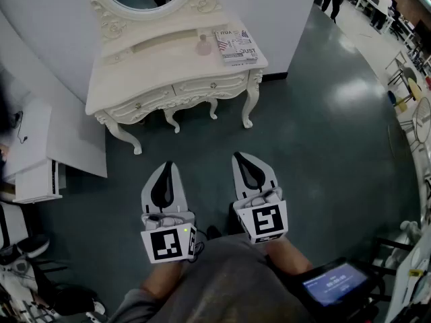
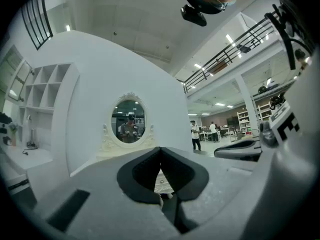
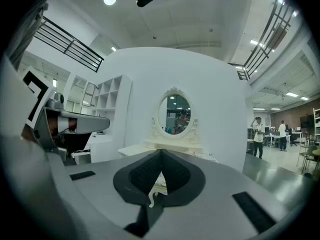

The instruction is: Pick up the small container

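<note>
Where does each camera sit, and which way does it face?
Head view: on the head, facing steeply down at the dressing table; left gripper, right gripper, forearms show.
Left gripper view: on that gripper, along its shut jaws toward the oval mirror; right gripper at right.
Right gripper view: likewise; left gripper at left.
Shared: all see the dressing table and oval mirror.

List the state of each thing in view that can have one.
Left gripper: shut, empty.
Right gripper: shut, empty.
Container: standing on the table, untouched.
Magazine: closed, flat on the table.
Drawers: closed.
</note>
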{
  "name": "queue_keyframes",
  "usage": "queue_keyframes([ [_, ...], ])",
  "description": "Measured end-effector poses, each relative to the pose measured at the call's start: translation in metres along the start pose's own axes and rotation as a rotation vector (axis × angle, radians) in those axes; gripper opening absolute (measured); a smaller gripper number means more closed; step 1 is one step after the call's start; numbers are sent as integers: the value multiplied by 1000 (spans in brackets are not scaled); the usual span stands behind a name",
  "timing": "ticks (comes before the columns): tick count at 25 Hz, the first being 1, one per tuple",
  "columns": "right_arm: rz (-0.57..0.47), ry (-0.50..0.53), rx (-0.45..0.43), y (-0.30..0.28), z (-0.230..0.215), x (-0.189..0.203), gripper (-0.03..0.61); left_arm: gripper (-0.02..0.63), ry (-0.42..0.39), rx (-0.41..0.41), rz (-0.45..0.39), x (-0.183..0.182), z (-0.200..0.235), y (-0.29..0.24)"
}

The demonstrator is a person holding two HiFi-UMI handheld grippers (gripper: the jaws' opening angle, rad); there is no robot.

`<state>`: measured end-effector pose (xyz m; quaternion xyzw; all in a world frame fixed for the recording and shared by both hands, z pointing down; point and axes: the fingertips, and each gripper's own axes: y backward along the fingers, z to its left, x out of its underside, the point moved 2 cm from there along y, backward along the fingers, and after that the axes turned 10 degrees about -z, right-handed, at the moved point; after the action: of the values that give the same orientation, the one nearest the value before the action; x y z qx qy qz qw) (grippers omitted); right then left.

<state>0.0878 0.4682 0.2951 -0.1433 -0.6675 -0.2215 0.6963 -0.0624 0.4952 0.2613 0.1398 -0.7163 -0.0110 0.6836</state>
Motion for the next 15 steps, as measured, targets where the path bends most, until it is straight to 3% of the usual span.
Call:
queue_keyframes([
  [15, -16, -29, -28, -16, -67, 7, 14, 14, -14, -7, 26, 12, -45, -54],
])
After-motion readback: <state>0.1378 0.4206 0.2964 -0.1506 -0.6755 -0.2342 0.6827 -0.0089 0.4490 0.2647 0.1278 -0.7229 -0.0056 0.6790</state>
